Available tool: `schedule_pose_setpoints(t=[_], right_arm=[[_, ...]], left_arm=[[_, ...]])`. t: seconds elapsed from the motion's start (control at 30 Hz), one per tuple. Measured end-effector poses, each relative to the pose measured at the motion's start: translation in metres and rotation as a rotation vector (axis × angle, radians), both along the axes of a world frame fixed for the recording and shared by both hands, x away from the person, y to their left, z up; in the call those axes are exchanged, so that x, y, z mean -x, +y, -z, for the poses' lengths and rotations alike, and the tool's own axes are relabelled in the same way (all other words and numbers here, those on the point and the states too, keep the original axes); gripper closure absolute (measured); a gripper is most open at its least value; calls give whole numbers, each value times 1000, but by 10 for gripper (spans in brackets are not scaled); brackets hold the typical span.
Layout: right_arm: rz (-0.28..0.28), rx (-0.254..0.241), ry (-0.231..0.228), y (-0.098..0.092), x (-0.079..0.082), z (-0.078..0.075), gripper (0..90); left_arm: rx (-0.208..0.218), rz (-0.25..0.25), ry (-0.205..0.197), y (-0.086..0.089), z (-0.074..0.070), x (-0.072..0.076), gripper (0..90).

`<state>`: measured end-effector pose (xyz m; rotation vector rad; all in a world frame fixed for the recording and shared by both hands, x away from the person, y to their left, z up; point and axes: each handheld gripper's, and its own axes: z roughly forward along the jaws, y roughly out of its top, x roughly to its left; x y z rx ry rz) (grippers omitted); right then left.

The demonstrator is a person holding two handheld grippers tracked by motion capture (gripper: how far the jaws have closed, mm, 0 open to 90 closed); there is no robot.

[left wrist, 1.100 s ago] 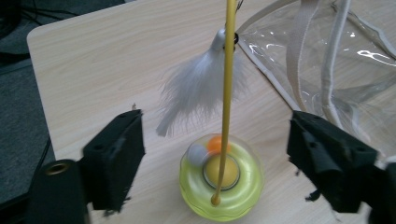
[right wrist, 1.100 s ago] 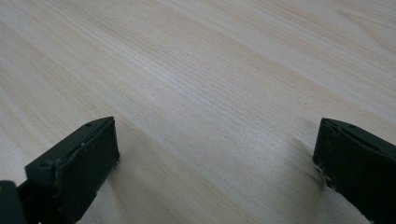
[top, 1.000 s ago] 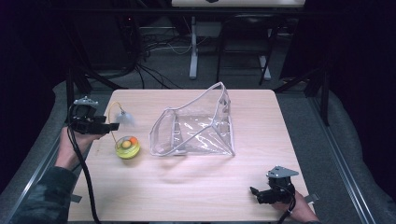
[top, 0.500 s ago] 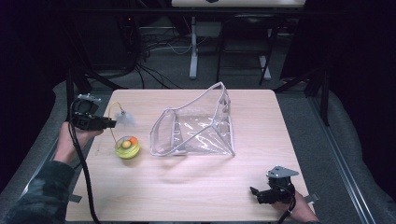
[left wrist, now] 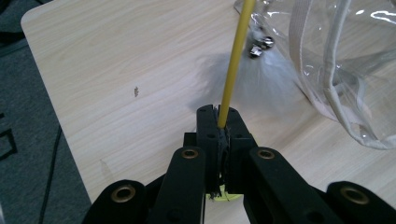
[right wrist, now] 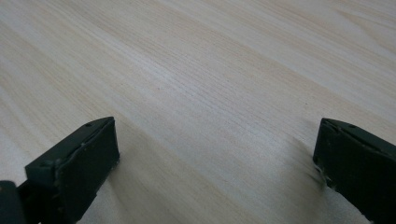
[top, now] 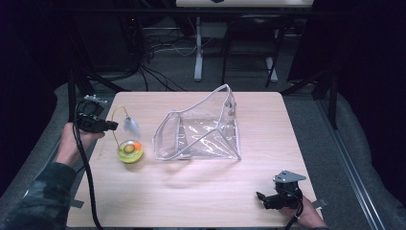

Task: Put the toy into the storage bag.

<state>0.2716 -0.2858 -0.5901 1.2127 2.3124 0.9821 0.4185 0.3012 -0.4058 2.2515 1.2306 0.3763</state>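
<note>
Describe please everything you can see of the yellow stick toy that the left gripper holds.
The yellow stick toy is a thin, bendy wand, plastic by its look. The left gripper is shut on its lower end. It arches over the table to a pale feather tuft with small metal bells, close beside the clear bag.

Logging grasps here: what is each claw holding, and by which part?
Left claw: thin yellow wand of feather toy, gripped at its near end. Right claw: open, nothing held.
</note>
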Motion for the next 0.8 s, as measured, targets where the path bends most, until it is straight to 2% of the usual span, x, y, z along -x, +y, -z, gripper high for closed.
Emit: schedule_pose_setpoints(t=[0.2,0.67,0.8], right_arm=[[0,1,0,0,0,0,0],[0,1,-1,0,0,0,0],[0,1,-1,0,0,0,0]], left_arm=[[-32,-1,-6,-2,-8,0,881],[-28,2,-39,-2,-30,-1,881],[-42,10,-46,-5,-38,-1,881]])
